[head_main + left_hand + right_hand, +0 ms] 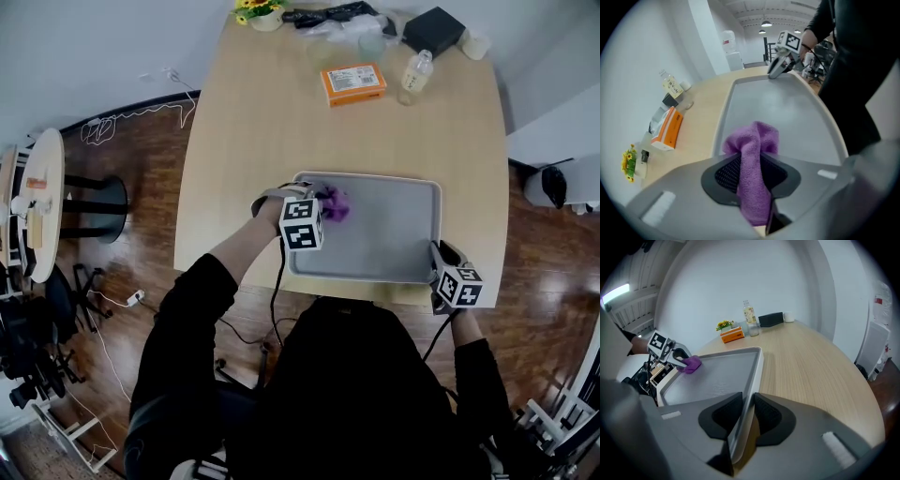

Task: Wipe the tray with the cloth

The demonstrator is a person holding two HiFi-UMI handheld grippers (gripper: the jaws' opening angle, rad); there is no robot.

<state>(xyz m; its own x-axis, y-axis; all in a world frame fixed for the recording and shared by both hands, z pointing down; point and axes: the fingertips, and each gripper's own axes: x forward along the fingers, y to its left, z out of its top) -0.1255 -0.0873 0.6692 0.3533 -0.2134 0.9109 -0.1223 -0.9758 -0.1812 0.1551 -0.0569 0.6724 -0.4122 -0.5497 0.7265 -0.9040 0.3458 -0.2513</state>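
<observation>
The right gripper, nearest the person, has its jaws closed on the rim of the tray at the near right corner, apparently to steady it on the surface. The left gripper has its jaws clamped on the purple cloth, with the bunched end at the far left corner, probably touching the tray floor for wiping.

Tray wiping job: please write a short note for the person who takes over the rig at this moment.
Left hand-held gripper: shut on the purple cloth, which touches the tray at its far left corner.
Right hand-held gripper: shut on the tray's near right rim.
Done: the cloth is on the tray; how much is wiped cannot be told.
Left: wipe across the rest of the tray.
</observation>
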